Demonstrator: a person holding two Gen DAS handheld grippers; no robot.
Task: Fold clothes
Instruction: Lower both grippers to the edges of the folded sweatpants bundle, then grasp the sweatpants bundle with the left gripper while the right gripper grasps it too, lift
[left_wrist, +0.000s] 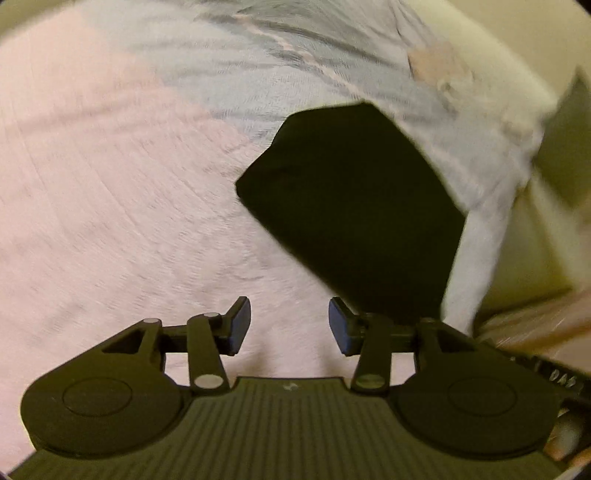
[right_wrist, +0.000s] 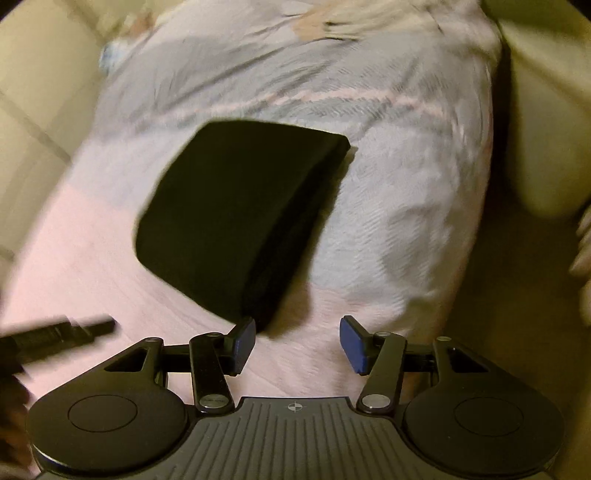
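Folded black garment (right_wrist: 240, 218) flat on pink bedding (right_wrist: 92, 251) (long axis diagonal).

Both of your views are smeared by motion blur. In your left wrist view, the pale bedspread (left_wrist: 229, 85) hides the far right edge of the folded black garment (left_wrist: 354, 206), and its pattern is too streaked to read. In your right wrist view, a dark rod-like object (right_wrist: 59, 336) at the left edge is cut off and too blurred to identify. A pale shape (right_wrist: 583, 258) at the right edge is also cropped and unclear.
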